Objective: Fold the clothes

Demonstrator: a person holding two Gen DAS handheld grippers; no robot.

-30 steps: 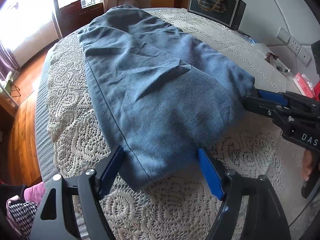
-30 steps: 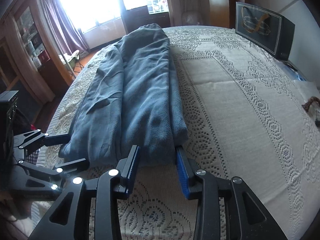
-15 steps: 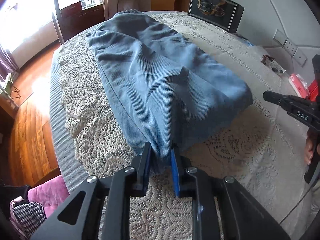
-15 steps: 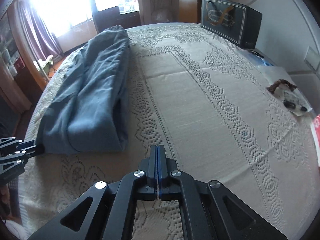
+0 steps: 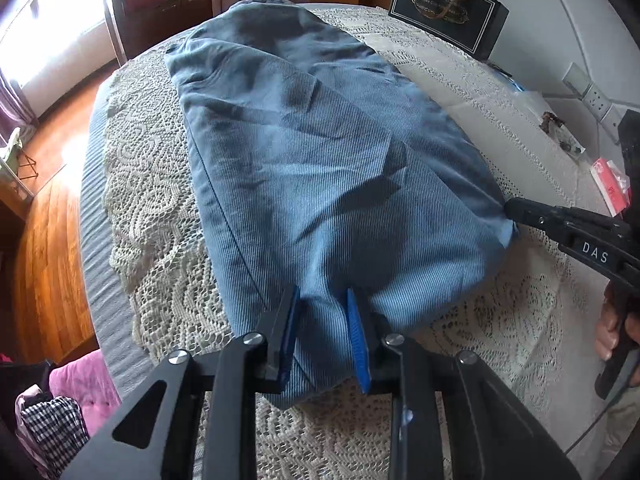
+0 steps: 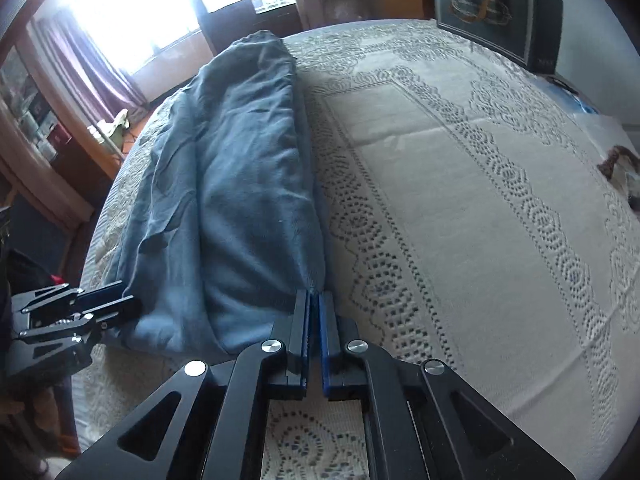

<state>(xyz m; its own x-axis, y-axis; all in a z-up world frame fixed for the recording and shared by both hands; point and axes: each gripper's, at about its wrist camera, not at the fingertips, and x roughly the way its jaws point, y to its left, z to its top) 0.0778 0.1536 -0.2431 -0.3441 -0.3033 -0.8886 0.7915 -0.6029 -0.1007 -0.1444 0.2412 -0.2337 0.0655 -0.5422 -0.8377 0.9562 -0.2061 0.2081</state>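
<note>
A blue corduroy garment (image 5: pixel 320 168) lies folded lengthwise on the lace bedspread (image 5: pixel 500 320). My left gripper (image 5: pixel 322 300) has a bunch of the near hem between its blue pads, and its jaws are opening slightly. In the right wrist view the garment (image 6: pixel 240 200) runs along the left side of the bed. There my right gripper (image 6: pixel 314 296) is shut, pinching the near right corner of the cloth at its tips. From the left wrist view the right gripper (image 5: pixel 510 210) meets that same corner. The left gripper (image 6: pixel 128 298) shows at the cloth's near left end.
A dark gift bag (image 5: pixel 448 8) stands at the far side of the bed. A red packet (image 5: pixel 610 190) and small items lie near the wall sockets on the right. Pink and checked clothes (image 5: pixel 72 384) sit off the bed's left edge, above wooden floor (image 5: pixel 40 240).
The left gripper went from wide open to closed on the near hem. The right gripper shut, swung off the cloth, then came back onto its near right corner.
</note>
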